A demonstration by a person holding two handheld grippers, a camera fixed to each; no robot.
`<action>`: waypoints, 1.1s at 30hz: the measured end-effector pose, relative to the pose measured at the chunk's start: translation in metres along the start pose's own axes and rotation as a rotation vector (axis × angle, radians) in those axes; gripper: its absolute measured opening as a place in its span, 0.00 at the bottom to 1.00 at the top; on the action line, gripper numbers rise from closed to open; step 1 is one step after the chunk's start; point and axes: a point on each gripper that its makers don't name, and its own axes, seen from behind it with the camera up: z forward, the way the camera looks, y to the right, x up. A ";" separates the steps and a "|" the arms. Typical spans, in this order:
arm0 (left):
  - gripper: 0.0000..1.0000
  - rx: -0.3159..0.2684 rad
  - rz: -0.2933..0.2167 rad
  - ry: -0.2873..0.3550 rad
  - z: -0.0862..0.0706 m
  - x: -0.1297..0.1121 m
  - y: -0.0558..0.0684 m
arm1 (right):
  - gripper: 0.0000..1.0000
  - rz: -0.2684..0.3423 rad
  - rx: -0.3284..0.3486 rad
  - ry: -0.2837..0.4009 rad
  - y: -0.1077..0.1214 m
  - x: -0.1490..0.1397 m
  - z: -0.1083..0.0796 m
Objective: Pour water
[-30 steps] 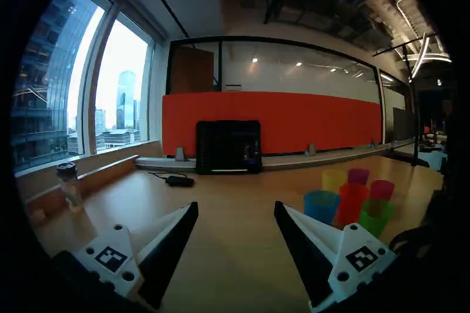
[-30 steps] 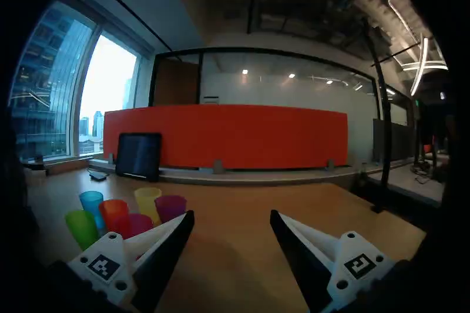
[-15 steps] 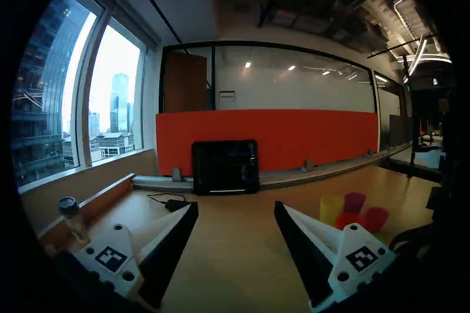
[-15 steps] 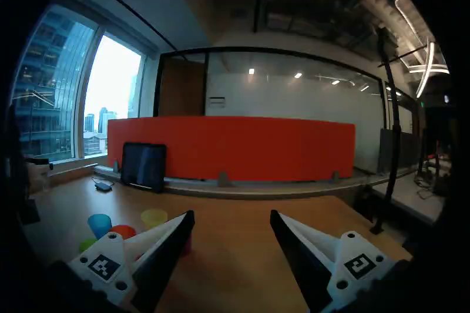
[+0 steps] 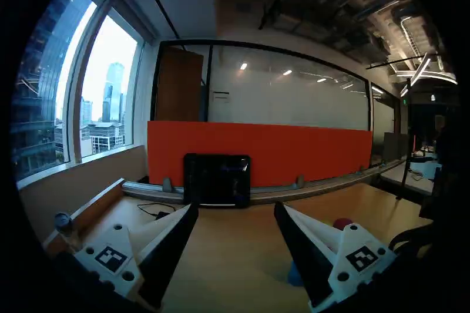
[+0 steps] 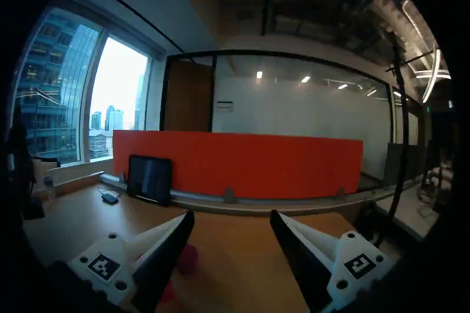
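A: Where is the water now?

B: The bottle stands at the far left of the desk, near the wooden ledge under the window. I see its dark cap, low beside the left gripper. How full it is, I cannot tell.

A: And the cups?

B: A magenta cup and a blue cup peek out by that gripper's right finger. In the right gripper view a pink cup sits low, beside the left finger of the right gripper.

A: Do the grippers hold something?

B: No. Both are spread wide, with nothing between the fingers. They look over the desk toward a tablet and an orange partition.

A: So which step is this?

B: I think the very beginning: the bottle is not yet grasped. Next, the left gripper must come down, turn left to the bottle and close around its body.
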 end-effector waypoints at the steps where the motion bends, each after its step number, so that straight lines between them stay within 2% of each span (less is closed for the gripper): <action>1: 0.96 -0.007 0.000 0.000 0.001 0.003 0.001 | 1.00 -0.001 0.004 0.002 -0.001 0.003 0.001; 7: 0.96 -0.051 0.016 -0.007 0.005 0.016 0.011 | 1.00 0.005 0.032 0.006 -0.007 0.016 0.005; 11: 0.96 -0.087 0.023 -0.004 0.008 0.022 0.019 | 1.00 0.018 0.078 0.009 -0.018 0.022 0.008; 20: 0.96 -0.197 0.044 0.009 0.007 0.032 0.038 | 1.00 0.024 0.286 0.027 -0.068 0.037 -0.002; 29: 0.96 -0.300 0.065 0.014 0.005 0.041 0.054 | 1.00 0.066 0.500 0.028 -0.122 0.047 -0.020; 33: 0.96 -0.327 0.083 0.011 0.004 0.040 0.059 | 1.00 0.046 0.553 0.016 -0.136 0.044 -0.024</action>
